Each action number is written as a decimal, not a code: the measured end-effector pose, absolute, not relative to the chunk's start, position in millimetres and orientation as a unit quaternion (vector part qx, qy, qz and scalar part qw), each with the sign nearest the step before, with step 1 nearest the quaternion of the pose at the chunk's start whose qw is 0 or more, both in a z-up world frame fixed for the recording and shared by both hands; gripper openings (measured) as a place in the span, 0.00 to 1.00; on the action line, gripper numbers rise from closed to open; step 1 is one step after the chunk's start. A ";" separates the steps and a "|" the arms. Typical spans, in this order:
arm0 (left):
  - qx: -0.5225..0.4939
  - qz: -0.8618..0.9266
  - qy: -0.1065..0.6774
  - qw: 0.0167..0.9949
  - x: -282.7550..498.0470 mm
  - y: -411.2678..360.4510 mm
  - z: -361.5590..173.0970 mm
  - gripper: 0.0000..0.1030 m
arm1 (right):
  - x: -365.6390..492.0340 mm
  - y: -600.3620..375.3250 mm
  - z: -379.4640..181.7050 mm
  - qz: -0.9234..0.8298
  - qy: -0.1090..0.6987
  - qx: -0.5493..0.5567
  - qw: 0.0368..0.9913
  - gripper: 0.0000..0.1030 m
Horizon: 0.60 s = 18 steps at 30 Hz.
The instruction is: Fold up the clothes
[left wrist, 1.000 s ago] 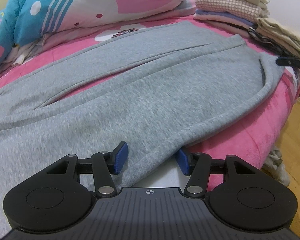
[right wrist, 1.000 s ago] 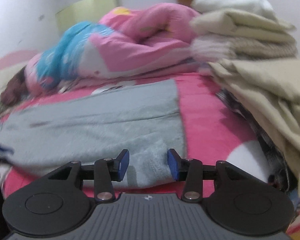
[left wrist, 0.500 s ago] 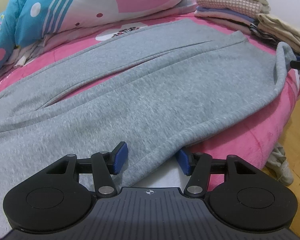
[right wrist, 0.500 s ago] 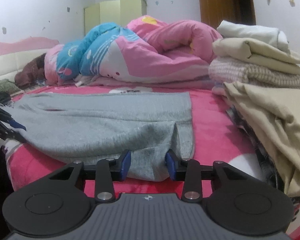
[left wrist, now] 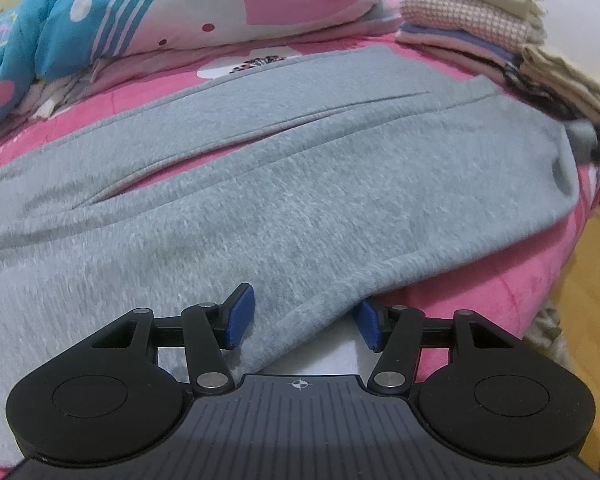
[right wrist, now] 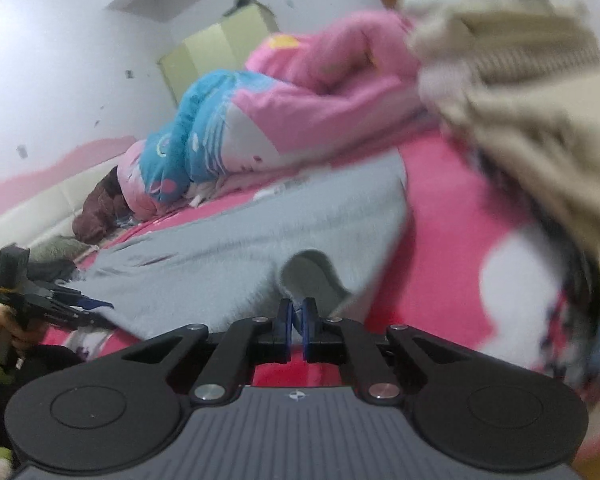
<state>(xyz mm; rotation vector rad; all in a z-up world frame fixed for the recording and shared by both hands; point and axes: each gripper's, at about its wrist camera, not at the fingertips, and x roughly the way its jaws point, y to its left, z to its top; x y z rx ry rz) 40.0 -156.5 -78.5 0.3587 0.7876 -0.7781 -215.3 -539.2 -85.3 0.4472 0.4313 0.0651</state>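
Two tools work grey pants (left wrist: 300, 184) spread flat on the bed (left wrist: 512, 280). Right tool (right wrist: 296, 322) is clamped on the hem corner, likely to lift for a fold. Left tool (left wrist: 302, 320) gapes around the near edge, not pinching yet.
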 end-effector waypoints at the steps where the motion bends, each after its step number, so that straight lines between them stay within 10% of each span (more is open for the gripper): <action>1: 0.162 -0.369 0.375 0.835 41.6 -155.1 -78.5 0.55 | -216.3 -541.1 -90.3 0.031 0.217 0.234 0.947 0.04; 9: 0.128 -0.371 0.391 0.833 53.5 -151.9 -76.2 0.55 | -233.6 -585.1 -56.8 0.041 0.080 0.345 0.934 0.04; 18: 0.106 -0.363 0.379 0.845 52.0 -140.3 -64.5 0.55 | -232.5 -597.4 -117.2 -0.035 0.192 0.415 0.889 0.04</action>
